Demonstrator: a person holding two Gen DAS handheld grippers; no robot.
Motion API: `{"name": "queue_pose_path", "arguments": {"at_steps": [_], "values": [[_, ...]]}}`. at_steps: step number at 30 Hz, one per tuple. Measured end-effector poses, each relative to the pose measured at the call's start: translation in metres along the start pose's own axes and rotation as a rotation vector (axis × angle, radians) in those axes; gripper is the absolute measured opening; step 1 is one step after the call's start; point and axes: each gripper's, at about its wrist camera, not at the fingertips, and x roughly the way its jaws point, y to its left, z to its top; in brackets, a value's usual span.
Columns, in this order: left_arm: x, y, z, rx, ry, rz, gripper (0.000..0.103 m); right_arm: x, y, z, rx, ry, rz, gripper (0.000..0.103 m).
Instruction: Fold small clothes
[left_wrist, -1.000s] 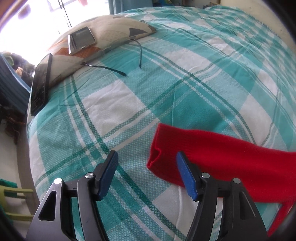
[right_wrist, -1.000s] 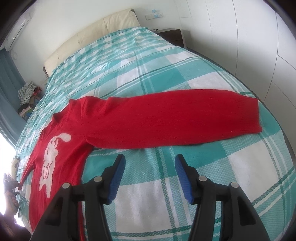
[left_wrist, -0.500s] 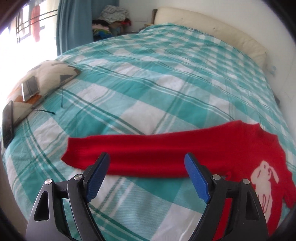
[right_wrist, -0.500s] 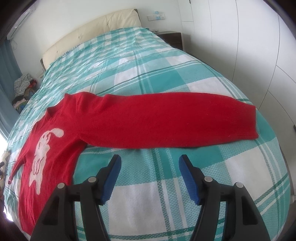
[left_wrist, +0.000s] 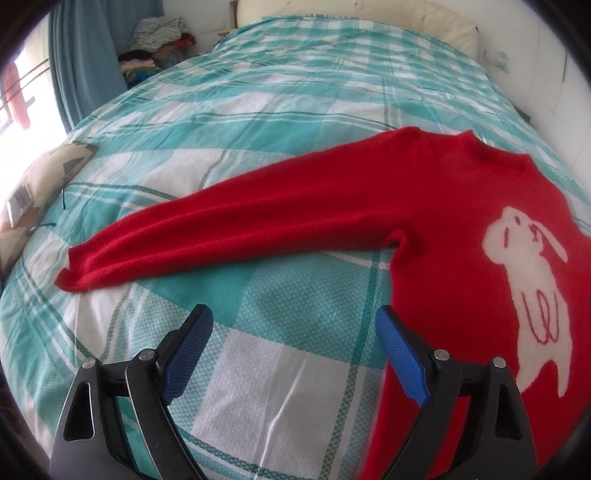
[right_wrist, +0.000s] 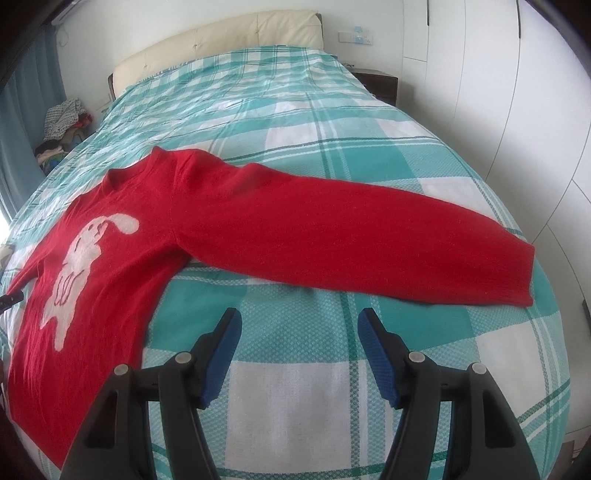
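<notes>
A red sweater (left_wrist: 443, 229) with a white rabbit on its chest lies flat and face up on the bed. In the left wrist view one sleeve (left_wrist: 229, 229) stretches out to the left. In the right wrist view the sweater (right_wrist: 122, 236) lies at the left and its other sleeve (right_wrist: 369, 247) stretches out to the right. My left gripper (left_wrist: 293, 332) is open and empty, above the bedspread below the sleeve, its right finger over the sweater's side edge. My right gripper (right_wrist: 299, 332) is open and empty, above the bedspread just below the other sleeve.
The bed has a teal and white checked cover (right_wrist: 332, 155) and a cream headboard (right_wrist: 221, 40). A patterned cushion with a phone on it (left_wrist: 22, 199) lies at the bed's left edge. A heap of clothes (left_wrist: 155, 40) sits by the blue curtain. White wardrobe doors (right_wrist: 517, 92) stand at the right.
The left gripper has swung right, from the sleeve cuff and the cushion to the sleeve and the sweater's chest. The right gripper has turned a little left, showing more of the sweater's body.
</notes>
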Motion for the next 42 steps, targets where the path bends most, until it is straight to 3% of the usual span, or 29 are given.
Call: {"name": "queue_pose_path", "arguments": {"at_steps": [4,7,11,13,18,25,42], "values": [[0.019,0.006,-0.002,-0.012,0.004,0.023,0.094,0.001,0.005,-0.003,-0.040,-0.022,-0.012,0.066],[0.035,0.007,-0.007,-0.014,0.031,-0.006,0.103,0.004,0.008,-0.006,-0.068,-0.045,-0.014,0.067],[0.040,0.008,-0.012,-0.019,0.027,-0.026,0.103,0.015,0.019,-0.014,-0.151,-0.070,-0.061,0.070],[0.040,0.007,-0.012,-0.018,0.028,-0.023,0.103,0.026,0.023,-0.024,-0.168,-0.075,-0.075,0.077],[0.040,0.006,-0.013,-0.010,0.019,-0.012,0.103,0.038,0.026,-0.038,-0.168,-0.101,-0.101,0.083],[0.040,0.006,-0.013,-0.016,0.016,-0.016,0.103,0.045,0.012,-0.036,-0.097,-0.065,-0.041,0.094],[0.041,0.007,-0.013,-0.020,0.016,-0.021,0.103,0.047,0.016,-0.036,-0.117,-0.062,-0.074,0.098]]}}
